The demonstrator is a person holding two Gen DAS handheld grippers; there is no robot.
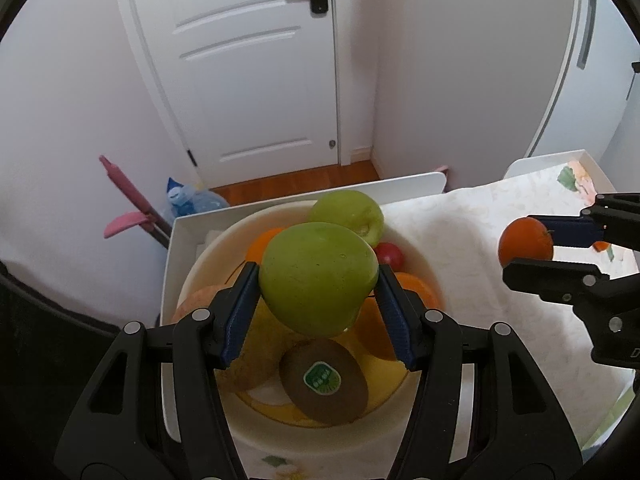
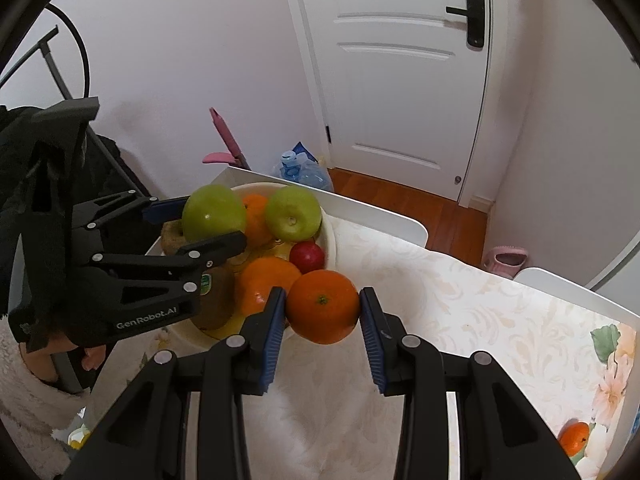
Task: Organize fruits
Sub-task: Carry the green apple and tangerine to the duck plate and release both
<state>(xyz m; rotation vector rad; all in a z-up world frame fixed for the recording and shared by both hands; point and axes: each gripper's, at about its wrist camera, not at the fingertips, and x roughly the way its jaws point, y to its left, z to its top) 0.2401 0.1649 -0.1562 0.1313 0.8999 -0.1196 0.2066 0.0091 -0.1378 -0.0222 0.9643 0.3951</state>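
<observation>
My left gripper (image 1: 318, 276) is shut on a green apple (image 1: 318, 278) and holds it above a cream bowl (image 1: 420, 256) of fruit. The bowl holds a second green apple (image 1: 348, 212), oranges (image 1: 416, 286), a small red fruit (image 1: 389, 254) and a kiwi (image 1: 324, 380) with a green sticker. My right gripper (image 2: 323, 306) is shut on an orange (image 2: 323, 306), held above the tablecloth just right of the bowl (image 2: 330, 232). It shows in the left wrist view (image 1: 526, 245) too. The left gripper with its apple (image 2: 214, 213) shows in the right wrist view.
The table carries a white floral cloth (image 2: 460, 320). Another small orange (image 2: 574, 438) lies at the cloth's near right corner. White chair backs (image 2: 380, 216) stand behind the table. A water jug (image 2: 302, 168), a pink mop (image 2: 228, 140) and a white door (image 2: 400, 80) are beyond.
</observation>
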